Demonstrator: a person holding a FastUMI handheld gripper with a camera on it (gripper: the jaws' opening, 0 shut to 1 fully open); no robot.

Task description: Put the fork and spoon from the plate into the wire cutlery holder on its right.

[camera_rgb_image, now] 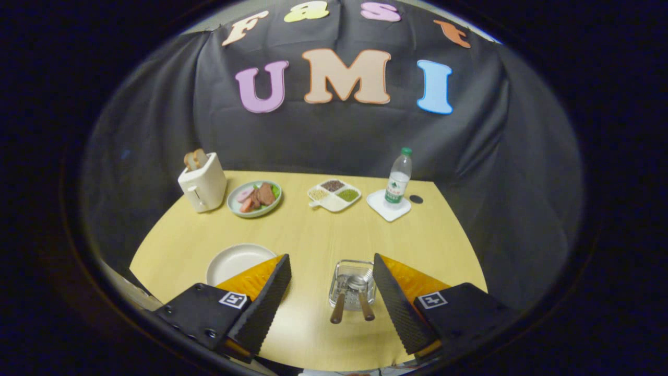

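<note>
The wire cutlery holder (352, 284) stands on the yellow table between my fingers, closer to the right one. A spoon (361, 295) and a fork (342, 300) with wooden handles lean inside it, handles sticking out toward me. The white plate (235, 261) lies bare to the holder's left, partly hidden behind my left finger (263, 303). My gripper (331, 271) is open above the table with nothing between its fingers.
At the back stand a white toaster (202, 183) with bread, a green plate of food (254, 198), a divided dish of grains (334, 195), and a water bottle (398, 180) on a white coaster. A small dark cap (416, 199) lies beside it.
</note>
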